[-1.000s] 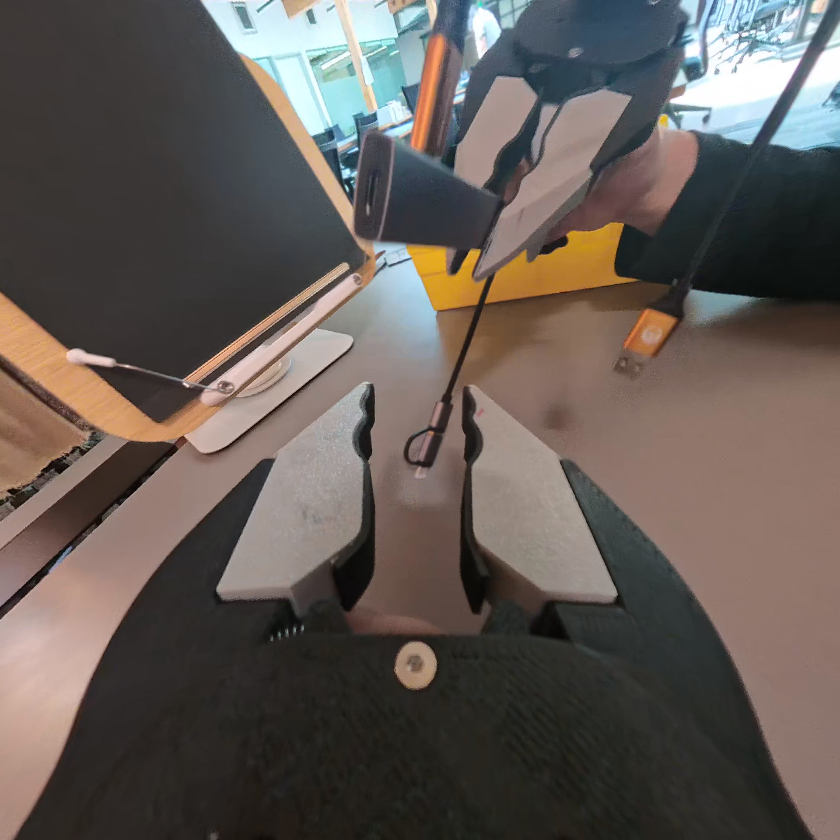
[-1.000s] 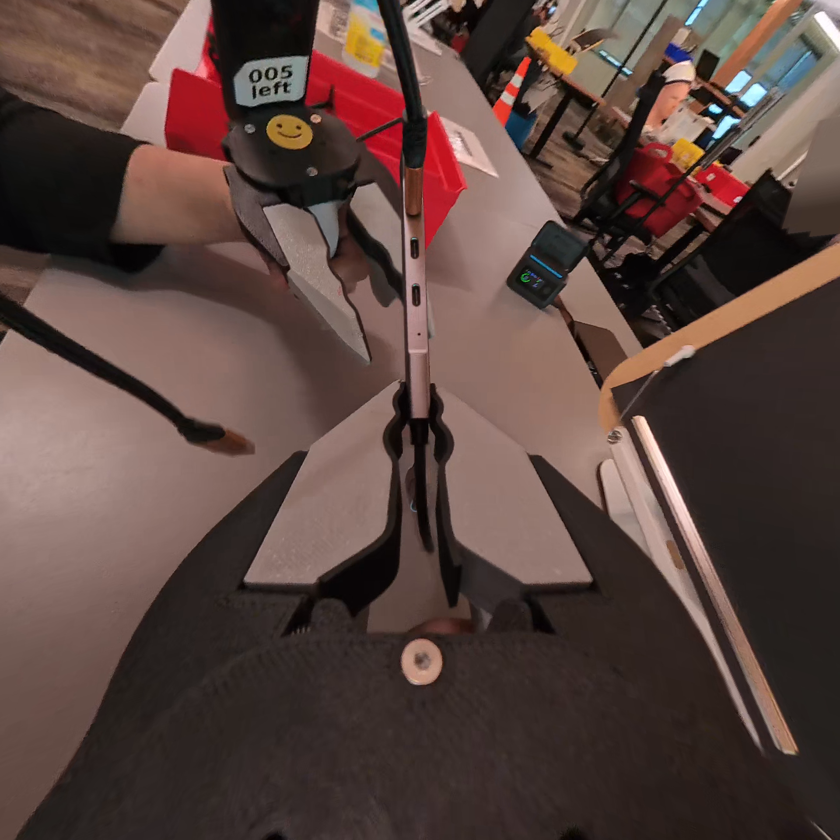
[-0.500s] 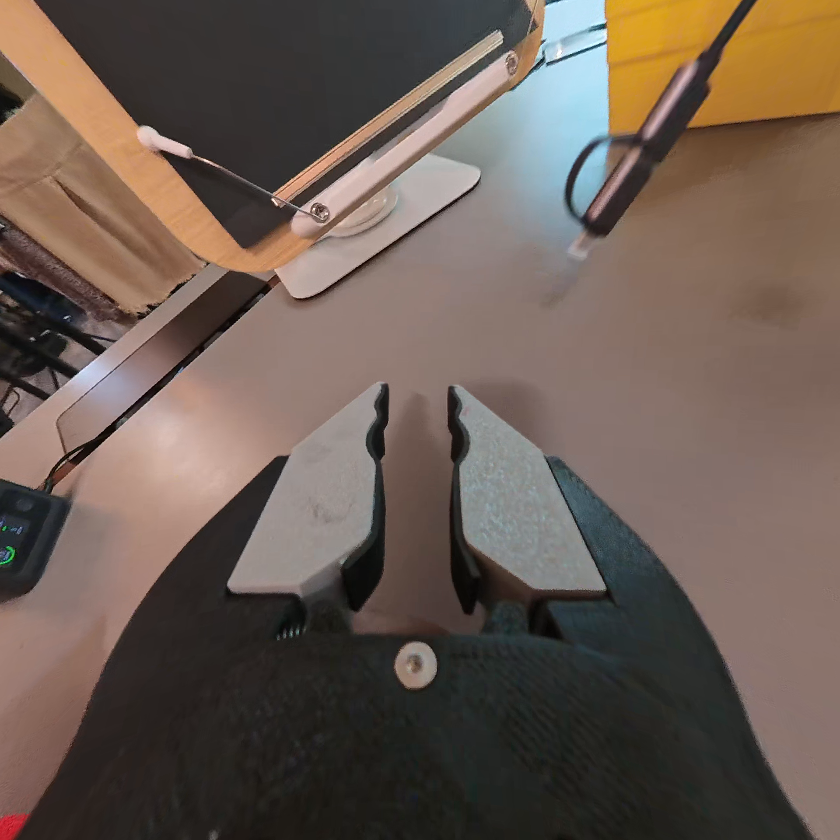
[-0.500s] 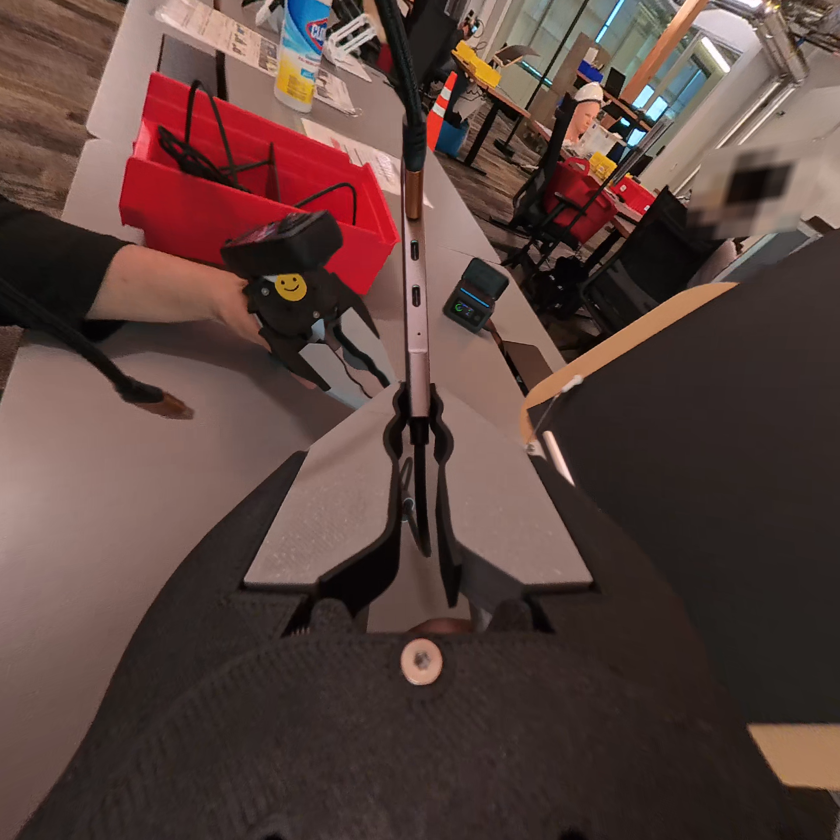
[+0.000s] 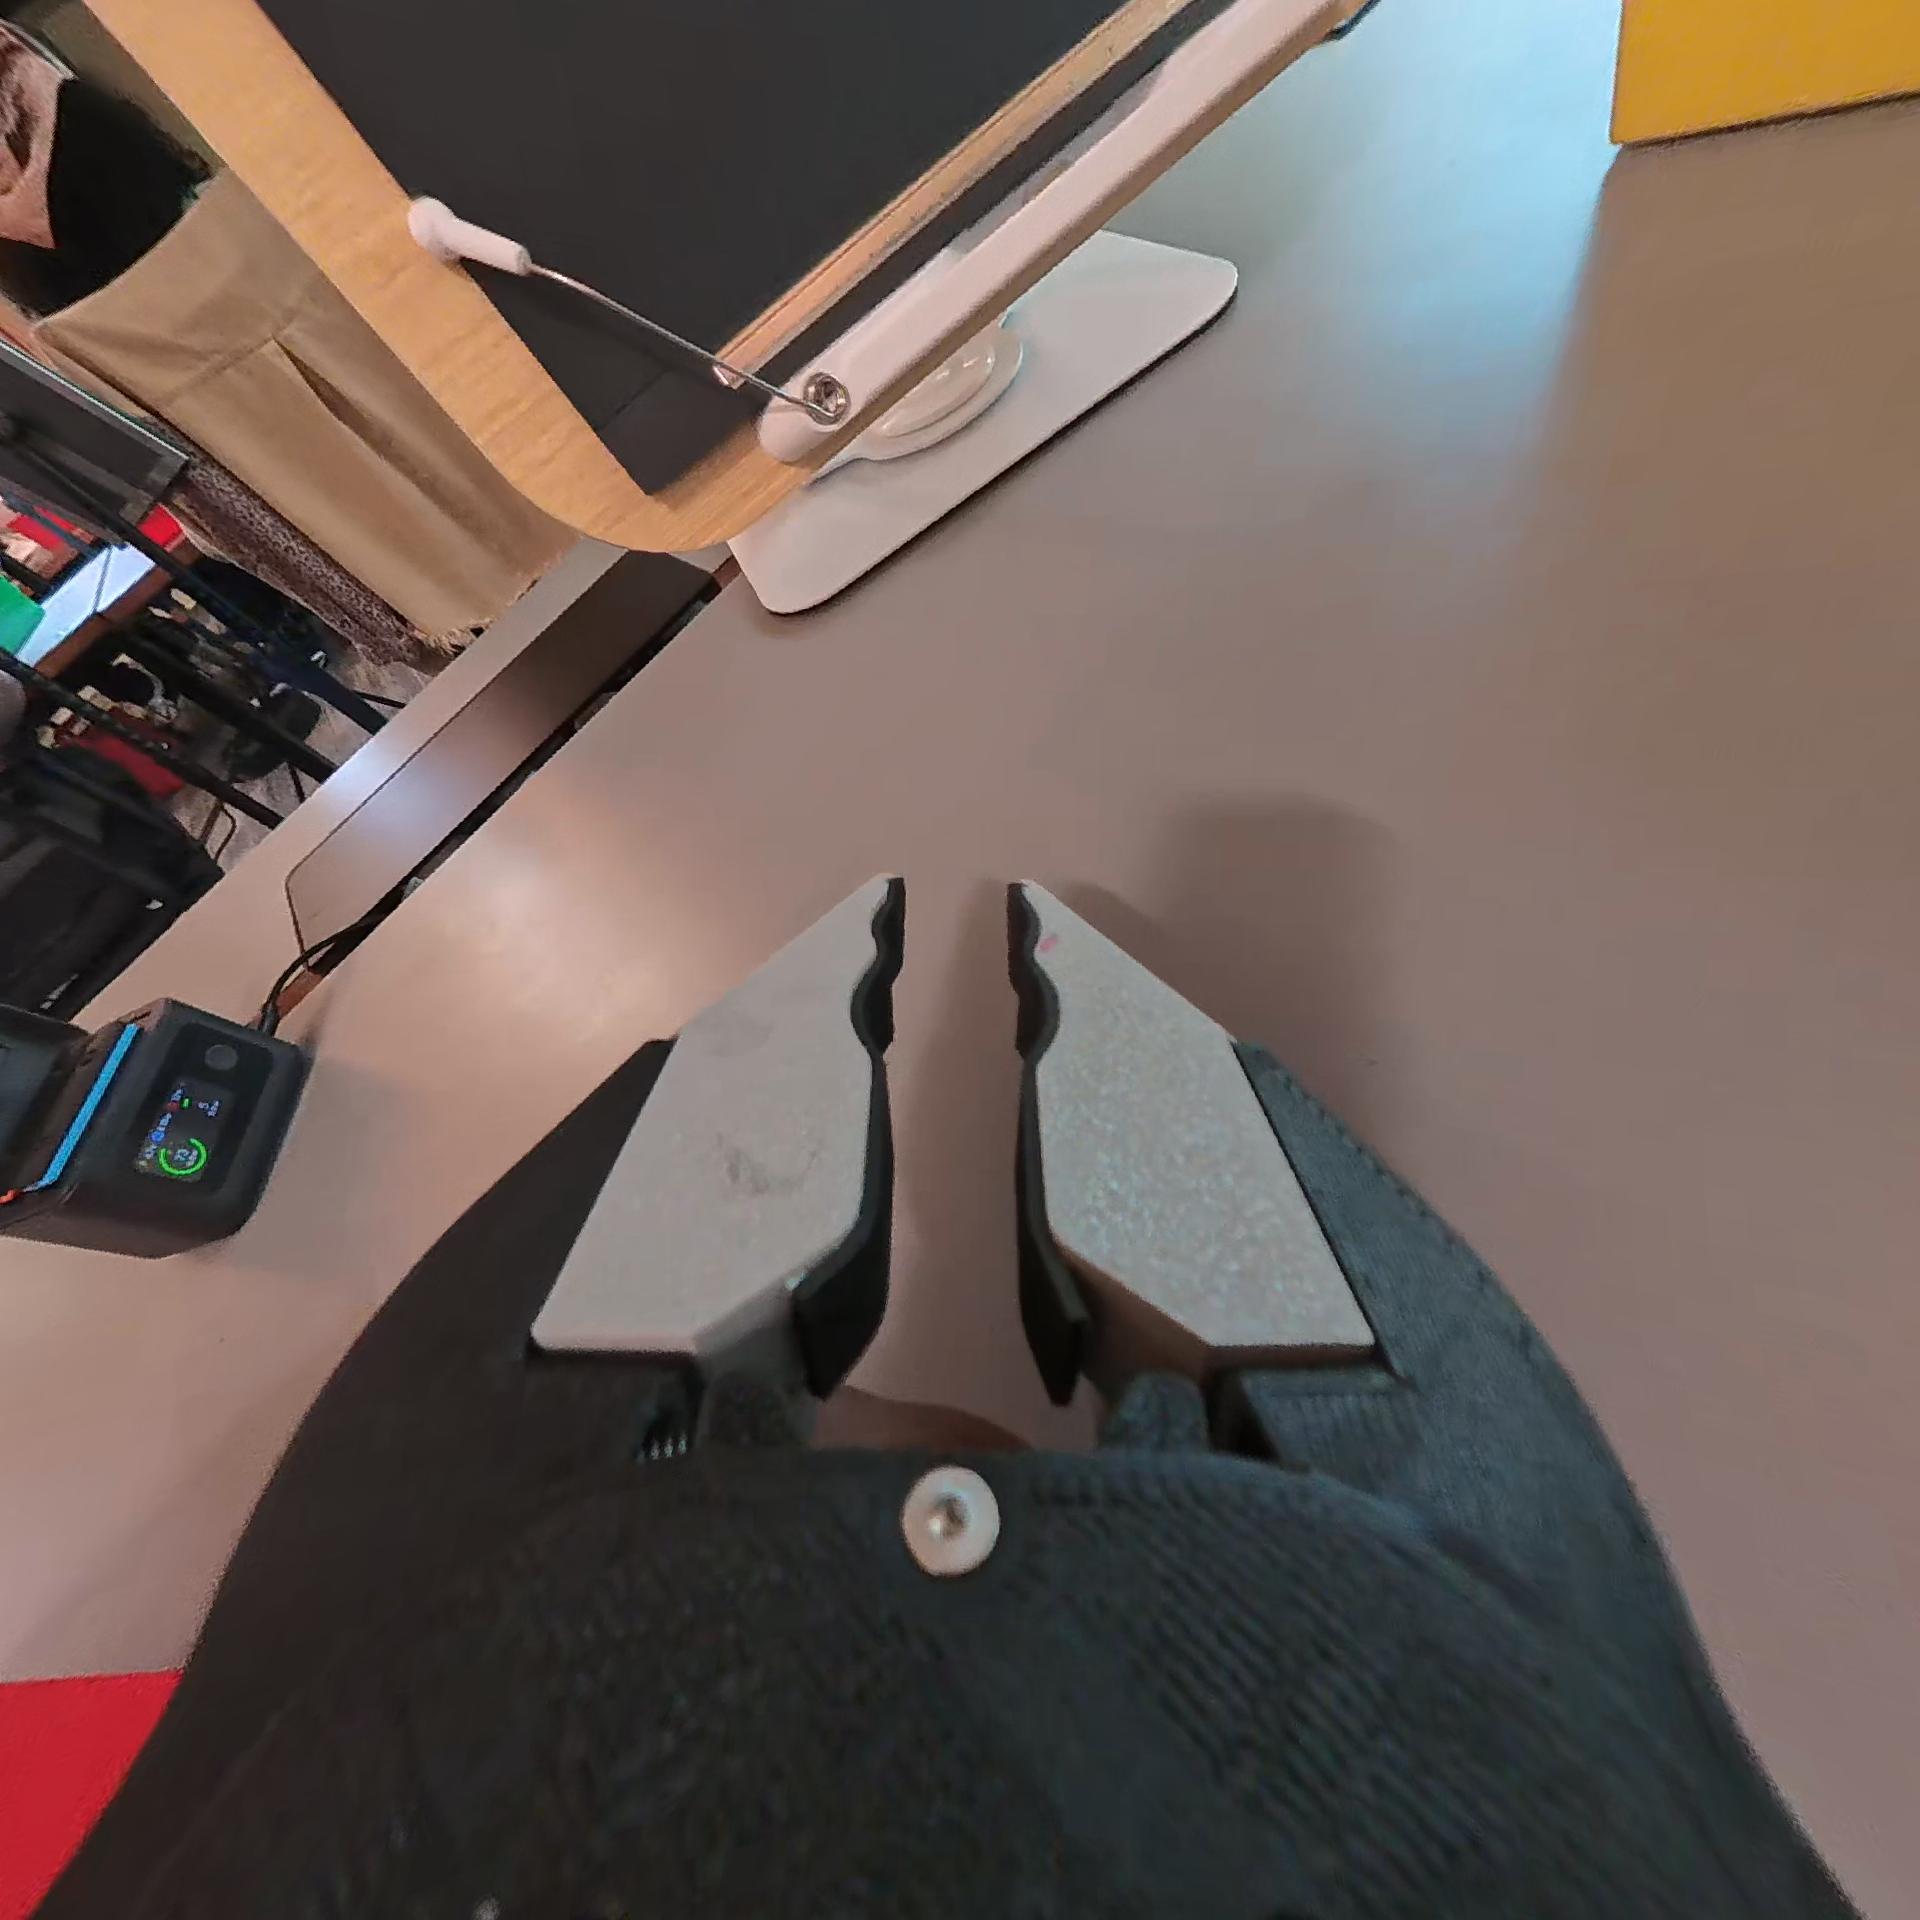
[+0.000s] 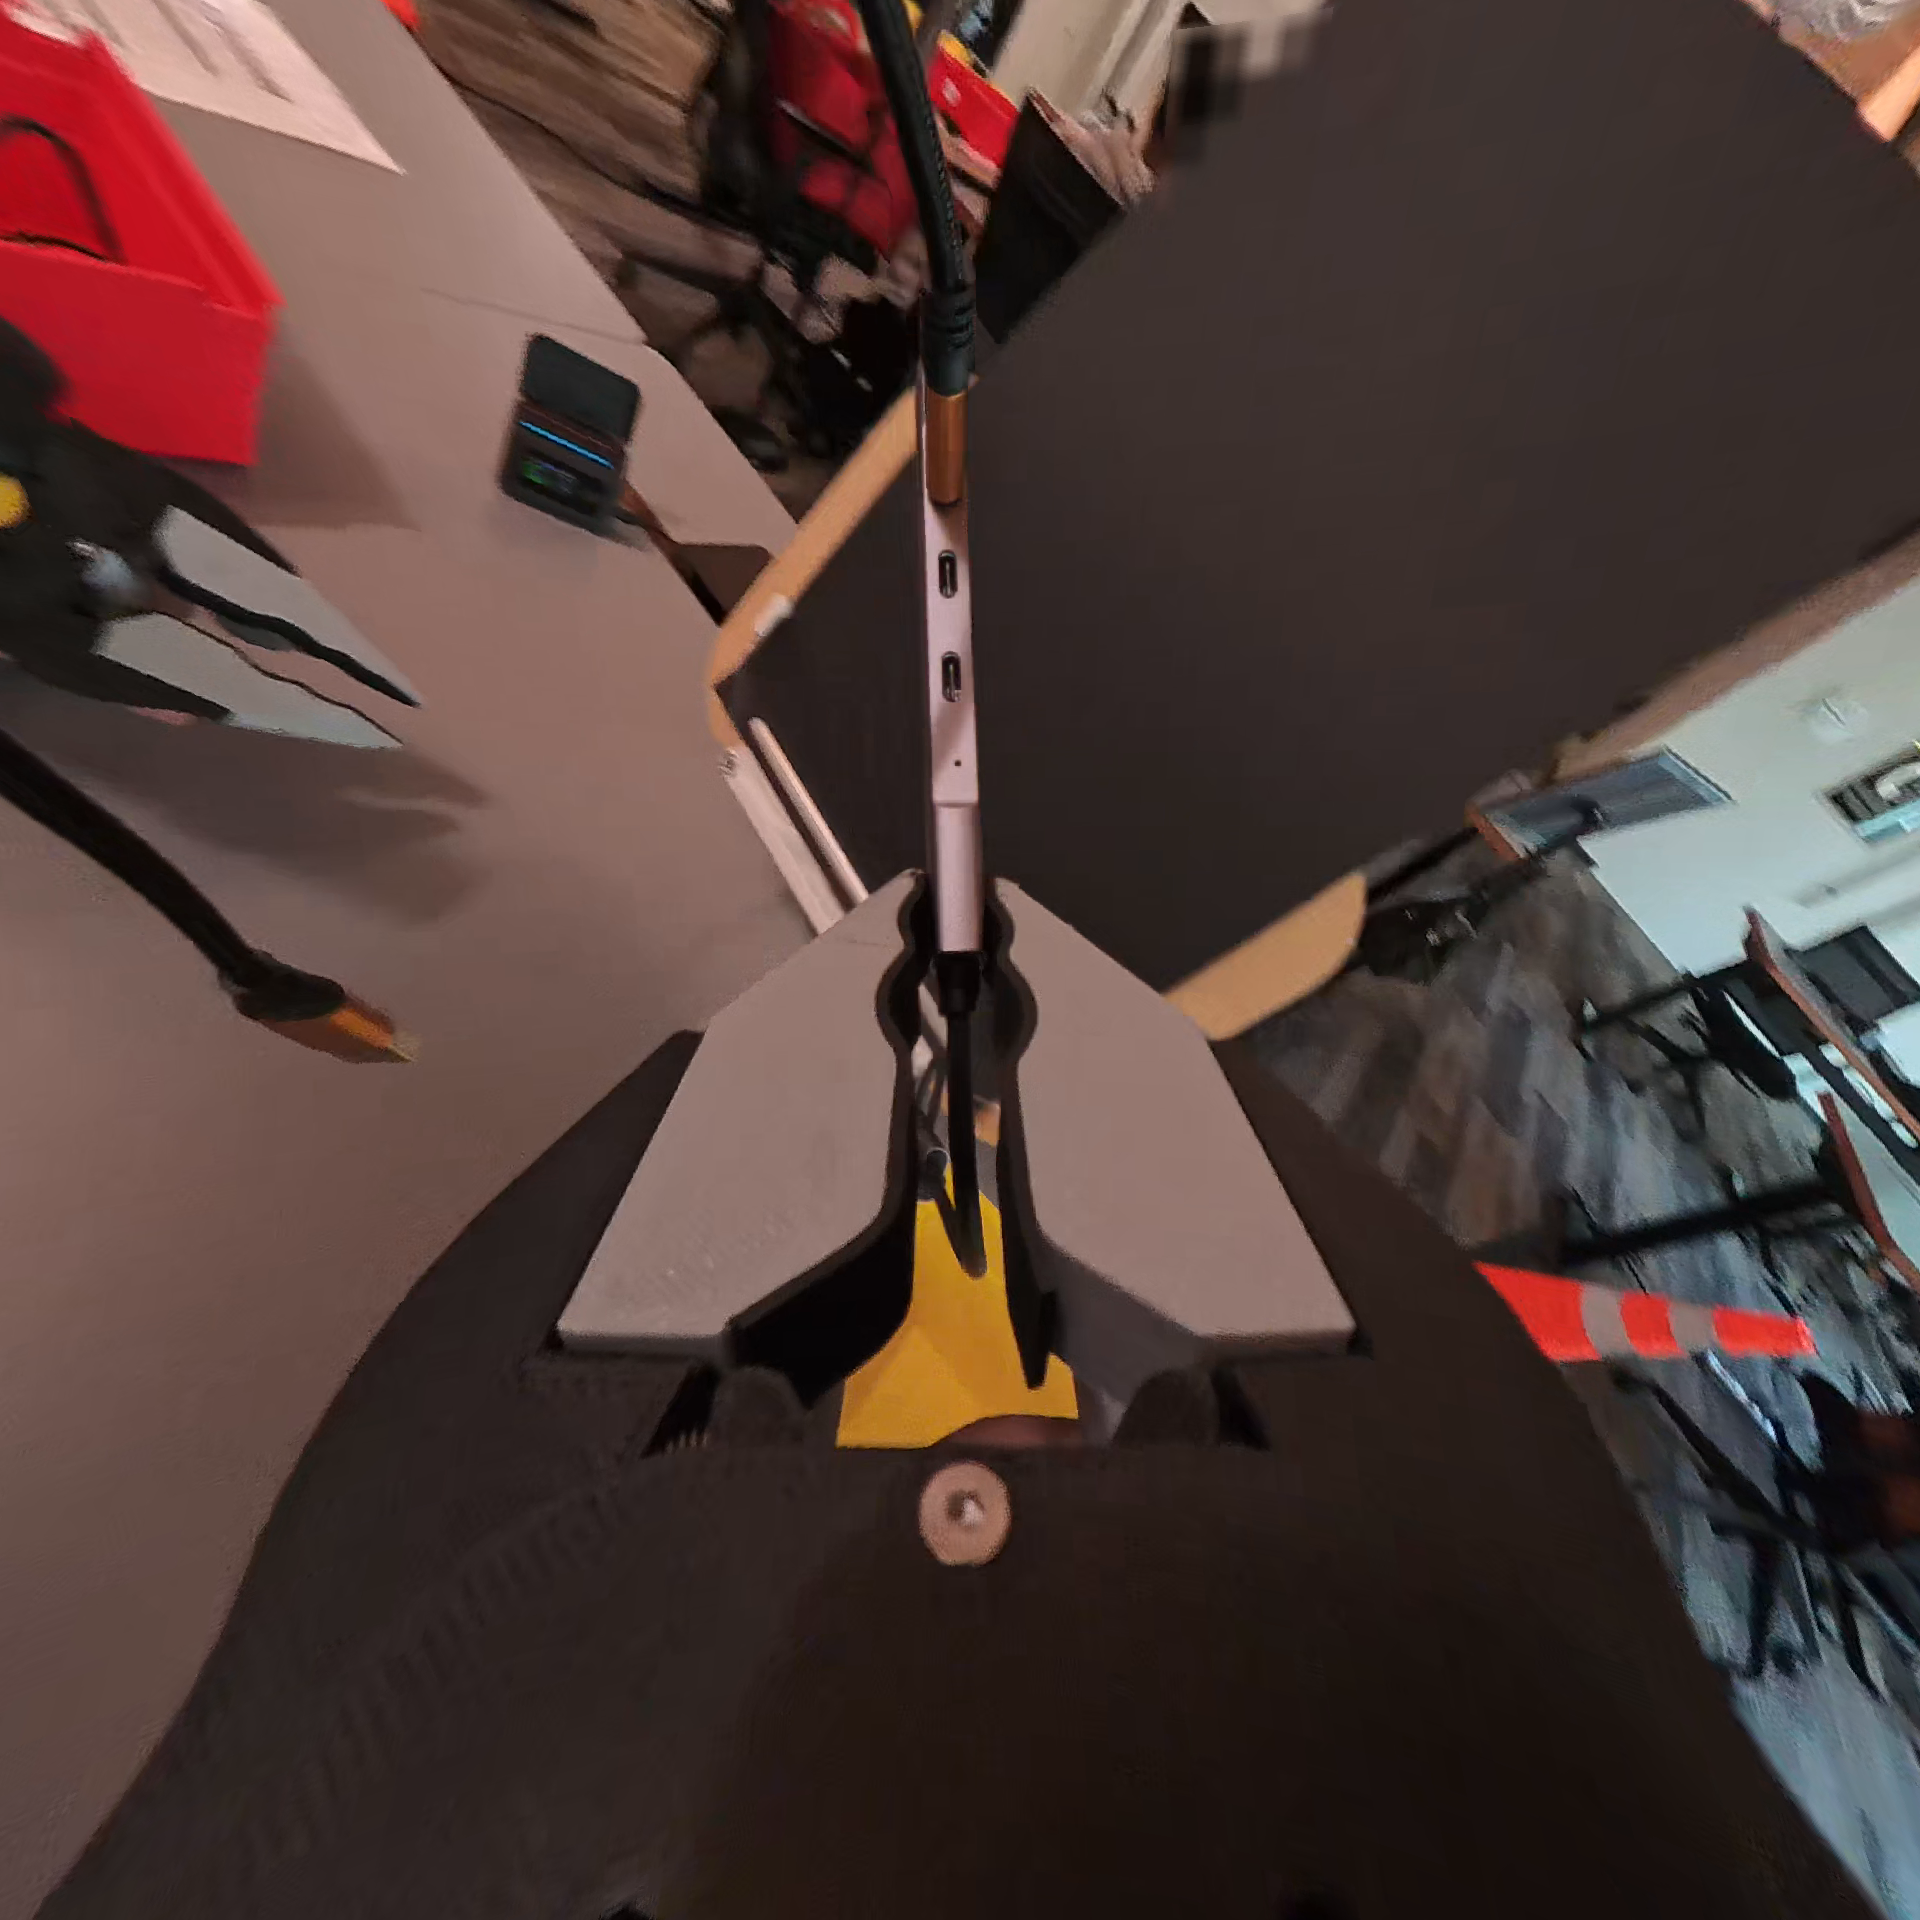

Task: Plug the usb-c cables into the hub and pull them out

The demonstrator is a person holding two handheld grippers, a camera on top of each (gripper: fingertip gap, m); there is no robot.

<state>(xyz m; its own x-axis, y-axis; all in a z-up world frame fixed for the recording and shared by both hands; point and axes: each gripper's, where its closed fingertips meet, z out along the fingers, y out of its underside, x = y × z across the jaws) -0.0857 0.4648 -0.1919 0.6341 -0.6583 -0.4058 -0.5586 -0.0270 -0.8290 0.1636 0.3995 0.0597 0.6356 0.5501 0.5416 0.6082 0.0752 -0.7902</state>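
Right gripper [image 6: 954,914] is tilted up off the table, pinching the slim silver hub [image 6: 956,717] at frame centre, with a braided cable [image 6: 930,208] plugged into its top end. Left gripper [image 5: 954,904] hovers low over the brown table [image 5: 1455,675], jaws narrowly apart, holding nothing. A loose orange-tipped cable [image 6: 312,1013] hangs mid-left; red bin [image 6: 114,281] upper left.
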